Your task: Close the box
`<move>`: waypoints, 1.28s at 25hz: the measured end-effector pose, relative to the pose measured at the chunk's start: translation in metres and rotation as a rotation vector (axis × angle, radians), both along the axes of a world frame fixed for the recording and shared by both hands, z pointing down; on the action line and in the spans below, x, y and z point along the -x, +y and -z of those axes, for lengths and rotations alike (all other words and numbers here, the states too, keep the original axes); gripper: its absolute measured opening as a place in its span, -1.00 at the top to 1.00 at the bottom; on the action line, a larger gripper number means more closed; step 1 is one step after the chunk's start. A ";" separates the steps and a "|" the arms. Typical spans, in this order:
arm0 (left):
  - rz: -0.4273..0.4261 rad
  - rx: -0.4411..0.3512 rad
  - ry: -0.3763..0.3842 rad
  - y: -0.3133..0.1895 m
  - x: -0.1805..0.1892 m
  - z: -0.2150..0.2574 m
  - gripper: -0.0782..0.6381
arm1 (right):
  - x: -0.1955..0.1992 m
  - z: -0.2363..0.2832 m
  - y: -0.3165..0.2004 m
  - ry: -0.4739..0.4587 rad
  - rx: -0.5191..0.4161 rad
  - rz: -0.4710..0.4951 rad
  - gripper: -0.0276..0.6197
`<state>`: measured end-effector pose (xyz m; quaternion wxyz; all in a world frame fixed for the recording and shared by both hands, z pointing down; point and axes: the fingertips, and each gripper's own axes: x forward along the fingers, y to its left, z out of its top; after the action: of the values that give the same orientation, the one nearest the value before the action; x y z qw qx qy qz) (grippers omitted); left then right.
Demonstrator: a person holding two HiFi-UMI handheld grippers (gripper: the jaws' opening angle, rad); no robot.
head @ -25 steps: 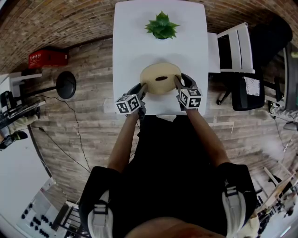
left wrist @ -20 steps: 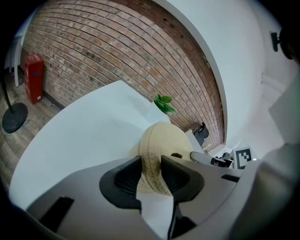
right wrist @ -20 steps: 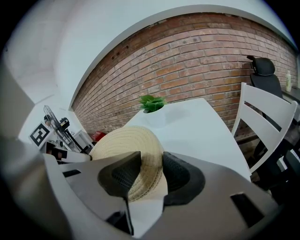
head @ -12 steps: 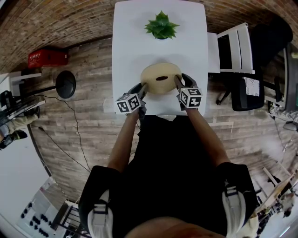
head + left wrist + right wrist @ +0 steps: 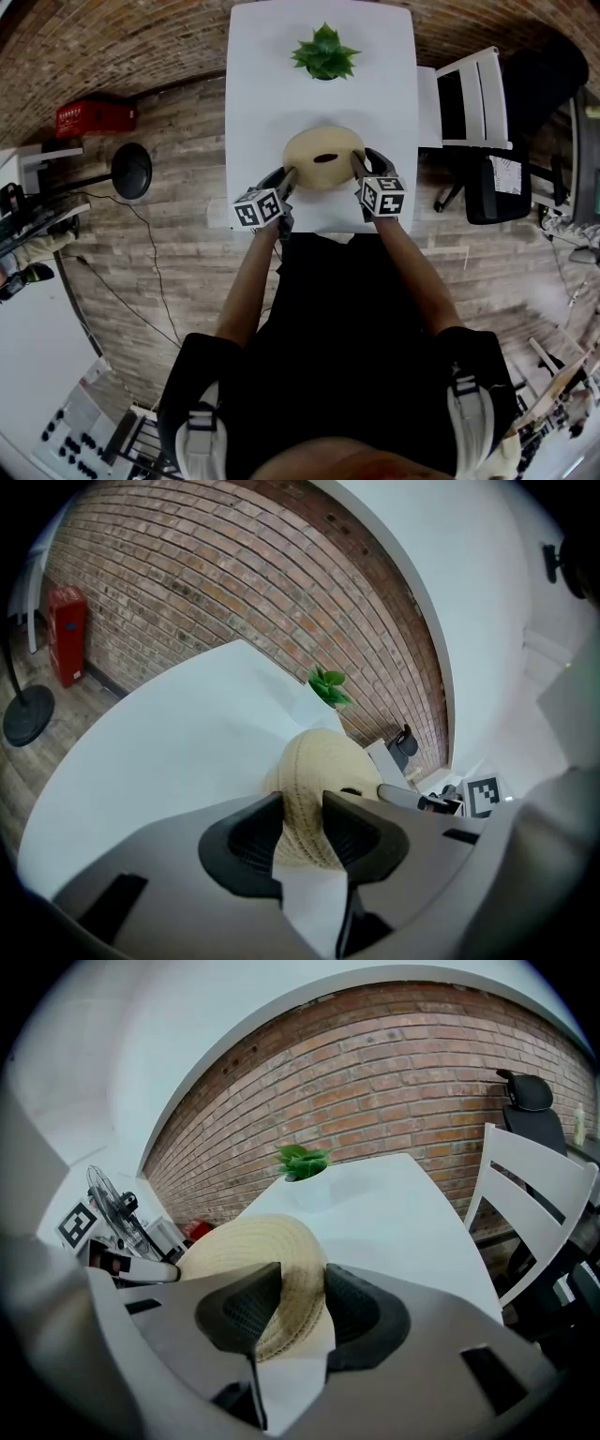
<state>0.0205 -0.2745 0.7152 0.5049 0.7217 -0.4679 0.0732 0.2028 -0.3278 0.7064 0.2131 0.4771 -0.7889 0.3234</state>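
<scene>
Head view, box (image 5: 323,155) sides hidden, seemingly gripped

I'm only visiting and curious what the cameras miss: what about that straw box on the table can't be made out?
- Inside of the straw box: its domed top covers it in every view.
- Whether top and bottom meet: under the dome in the head view, behind the left fingers and right fingers in the gripper views.
- Dark spot on top: too small to tell hole from knob.
- Pot of the plant: its leaves hide it, head view.
</scene>
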 end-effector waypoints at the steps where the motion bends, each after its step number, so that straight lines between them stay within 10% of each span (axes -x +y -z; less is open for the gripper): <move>1: -0.002 0.000 -0.001 0.000 0.001 -0.001 0.40 | 0.000 0.000 0.000 0.001 -0.001 0.001 0.49; 32: -0.164 -0.059 -0.101 0.002 0.001 -0.003 0.31 | -0.001 0.002 0.003 0.047 -0.022 0.013 0.44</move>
<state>0.0196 -0.2721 0.7179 0.4514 0.7677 -0.4339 0.1367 0.2037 -0.3251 0.7049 0.2283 0.4816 -0.7903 0.3022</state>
